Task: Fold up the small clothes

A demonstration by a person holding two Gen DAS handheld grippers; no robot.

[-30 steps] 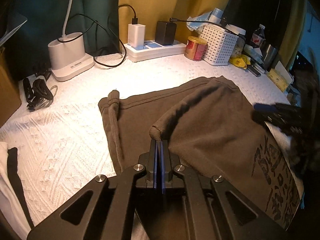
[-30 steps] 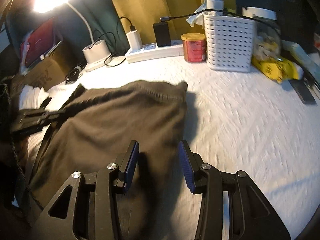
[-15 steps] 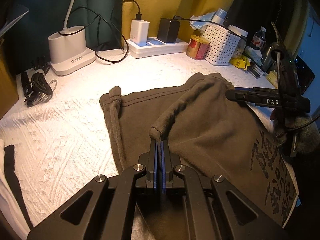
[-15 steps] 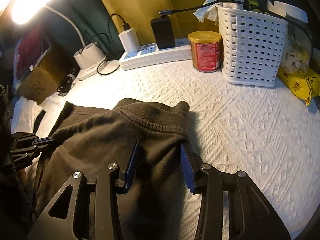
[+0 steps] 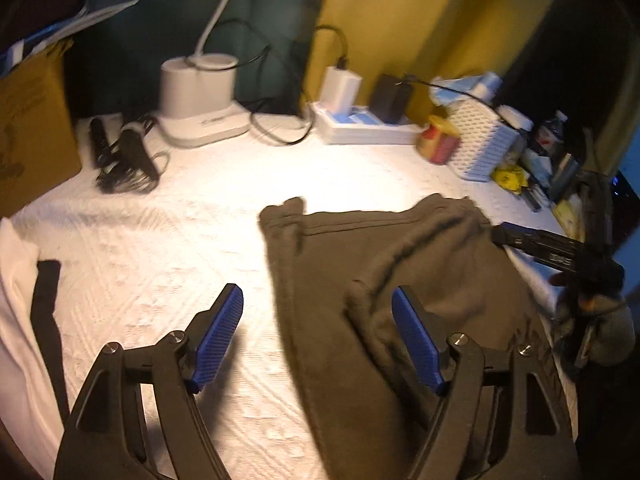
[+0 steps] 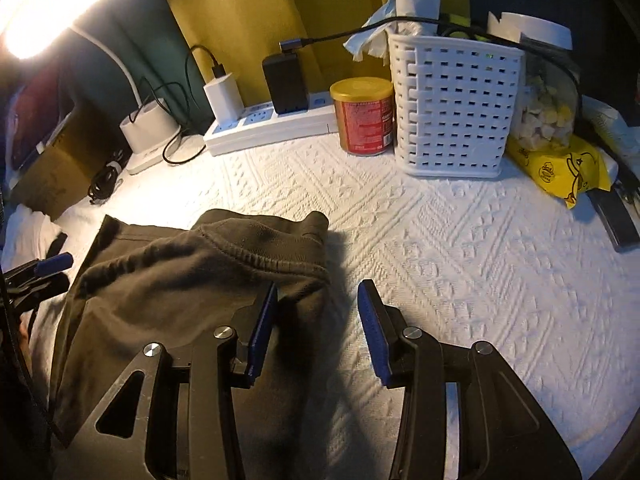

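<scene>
A dark grey-brown garment (image 5: 420, 288) lies on the white textured cloth (image 5: 160, 248), with a raised fold ridge across it. My left gripper (image 5: 318, 332) is open and empty, its jaws wide over the garment's left edge. In the right wrist view the garment (image 6: 168, 280) shows its stitched hem at the far right corner. My right gripper (image 6: 316, 328) is open, its jaws astride the garment's right edge, holding nothing. The right gripper also shows in the left wrist view (image 5: 532, 240), and the left gripper shows at the left edge of the right wrist view (image 6: 44, 268).
At the back stand a white lamp base (image 5: 196, 100), a power strip with chargers (image 6: 264, 120), a red tin (image 6: 366, 116) and a white basket (image 6: 452, 104). A yellow packet (image 6: 560, 168) lies right. A white garment (image 5: 16, 300) and black cables (image 5: 124, 160) lie left.
My left gripper has opened and let go of the garment fold, which now rests on the garment. My right gripper has moved forward along the garment's right edge, staying open.
</scene>
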